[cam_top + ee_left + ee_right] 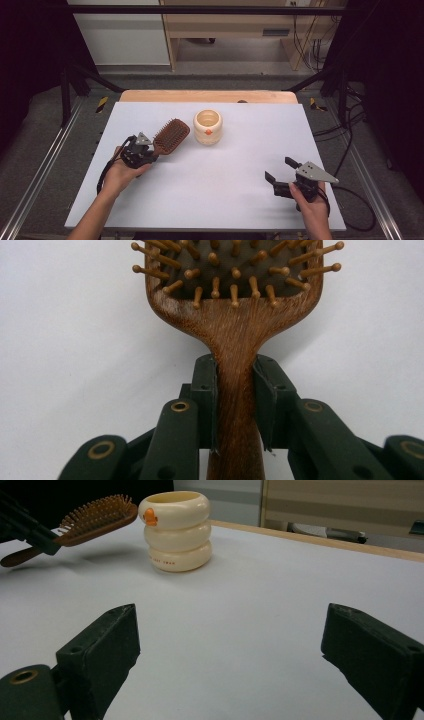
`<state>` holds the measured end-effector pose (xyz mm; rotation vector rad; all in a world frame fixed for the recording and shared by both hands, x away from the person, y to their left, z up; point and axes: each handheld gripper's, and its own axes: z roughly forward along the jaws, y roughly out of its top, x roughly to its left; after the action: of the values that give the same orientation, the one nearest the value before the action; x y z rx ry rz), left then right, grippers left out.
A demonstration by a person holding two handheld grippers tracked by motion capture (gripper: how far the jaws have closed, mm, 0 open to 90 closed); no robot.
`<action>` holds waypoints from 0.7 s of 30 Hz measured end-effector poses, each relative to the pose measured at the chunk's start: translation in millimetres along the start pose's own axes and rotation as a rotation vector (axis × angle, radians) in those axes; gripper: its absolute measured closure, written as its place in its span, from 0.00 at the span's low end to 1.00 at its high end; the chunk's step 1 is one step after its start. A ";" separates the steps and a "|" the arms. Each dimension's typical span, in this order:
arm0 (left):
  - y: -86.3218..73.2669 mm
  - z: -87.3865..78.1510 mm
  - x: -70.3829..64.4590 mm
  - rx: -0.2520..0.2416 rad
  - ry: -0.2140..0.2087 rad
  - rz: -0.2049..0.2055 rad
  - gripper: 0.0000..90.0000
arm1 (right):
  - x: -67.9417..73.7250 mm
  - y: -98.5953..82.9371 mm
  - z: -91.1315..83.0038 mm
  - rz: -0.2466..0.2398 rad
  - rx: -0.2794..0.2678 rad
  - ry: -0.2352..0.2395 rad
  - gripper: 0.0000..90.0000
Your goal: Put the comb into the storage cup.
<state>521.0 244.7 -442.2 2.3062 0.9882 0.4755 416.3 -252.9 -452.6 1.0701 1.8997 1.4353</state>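
On the white surface [210, 175], our left tool [150, 148] grips the wooden hairbrush [170, 135]; the cream cup [207, 127] waits nearby. Our right tool [281, 173] is open and holds nothing.

Left gripper [150, 148] sits at left of centre in the high view, jaws clamped, forearm rising from the bottom edge; right gripper [280, 169] lower right, jaws spread wide.

On the table [210, 175], the hairbrush [170, 136] lies just beside the cup [208, 127], at its 9 o'clock; the right gripper [280, 172] is well apart, at 4 o'clock.
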 end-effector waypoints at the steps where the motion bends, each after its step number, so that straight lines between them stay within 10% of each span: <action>1: 0.1 -1.2 -0.1 -0.014 -0.001 -0.002 0.81 | -0.1 -0.1 0.3 -0.001 0.000 0.000 0.10; 21: -7.9 -12.6 -12.7 -0.344 0.090 -0.057 0.81 | 2.9 -0.4 2.8 -0.006 0.006 0.004 0.10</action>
<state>501.8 244.4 -438.8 1.9594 0.9301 0.6742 416.8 -249.1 -453.7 1.0640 1.9093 1.4306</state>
